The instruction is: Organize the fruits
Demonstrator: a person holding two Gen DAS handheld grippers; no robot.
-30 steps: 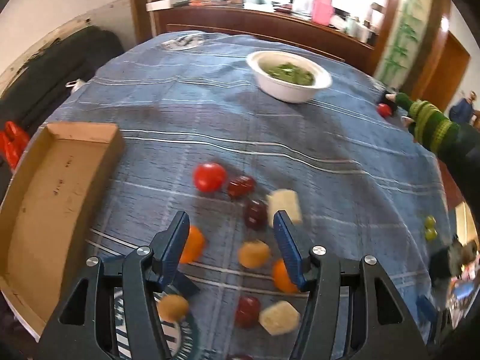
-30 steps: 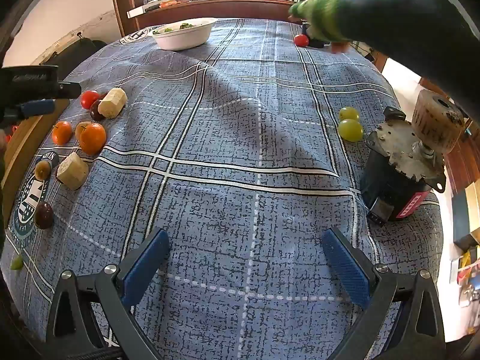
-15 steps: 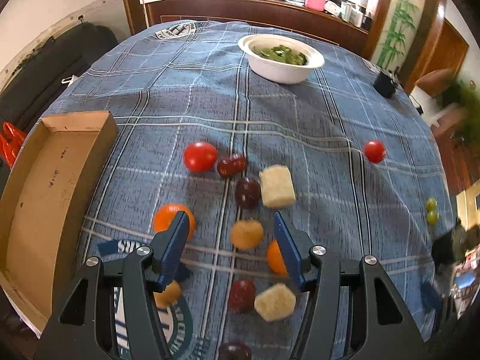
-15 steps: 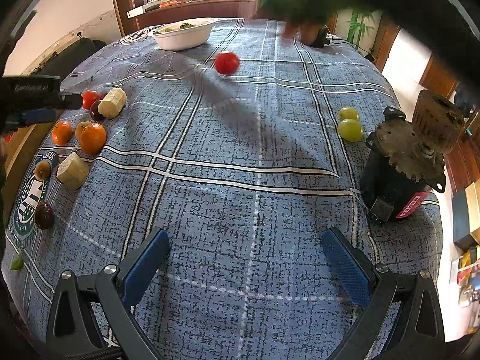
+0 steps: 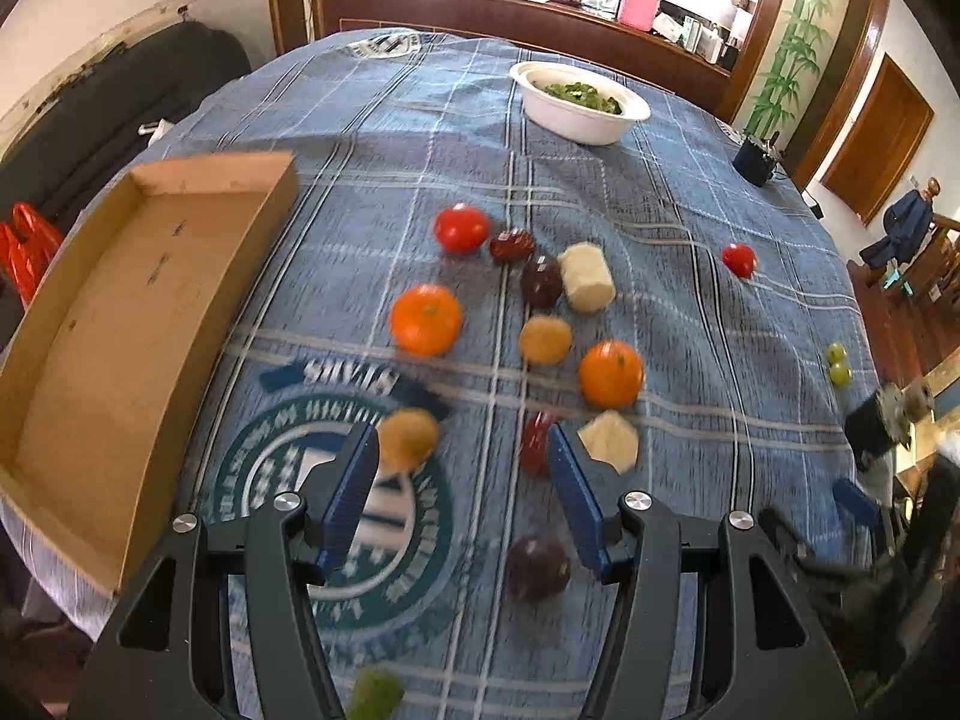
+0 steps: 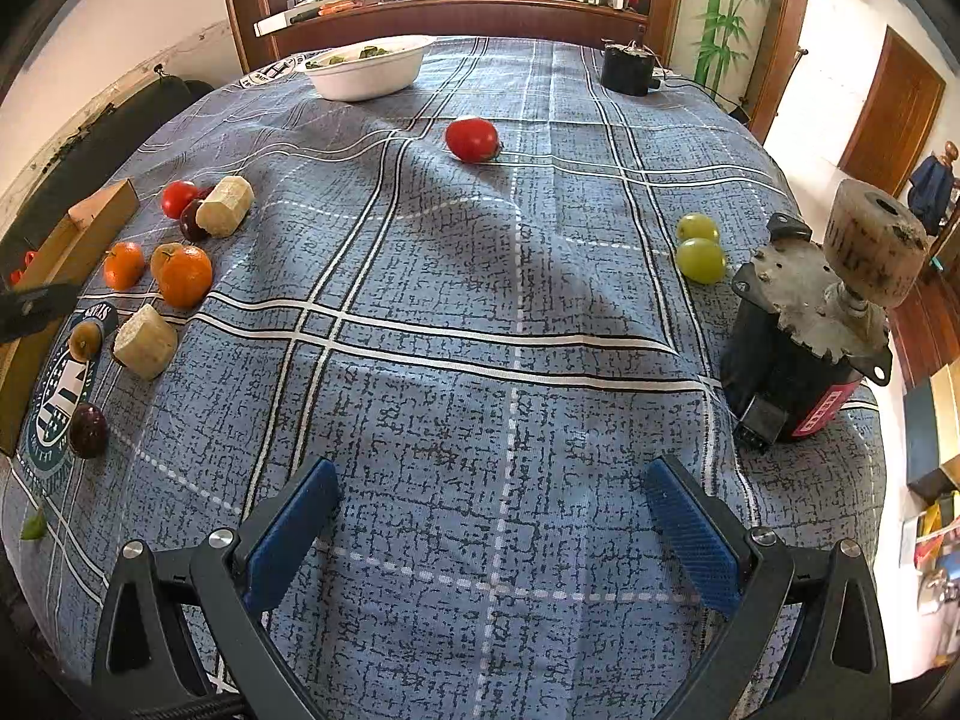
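On the blue checked tablecloth (image 6: 480,330), only your left view shows the cardboard tray's (image 5: 120,312) inside beside the fruit cluster (image 5: 540,324), while your right gripper (image 6: 489,531), like your left gripper (image 5: 462,486), gapes empty over bare cloth.

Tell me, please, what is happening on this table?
A person holds a gripper in each hand to sort fruit. Both the left gripper and the right gripper are open and hold nothing. Oranges, tomatoes and grapes lie loose on the cloth, and the cardboard tray has no fruit in it.
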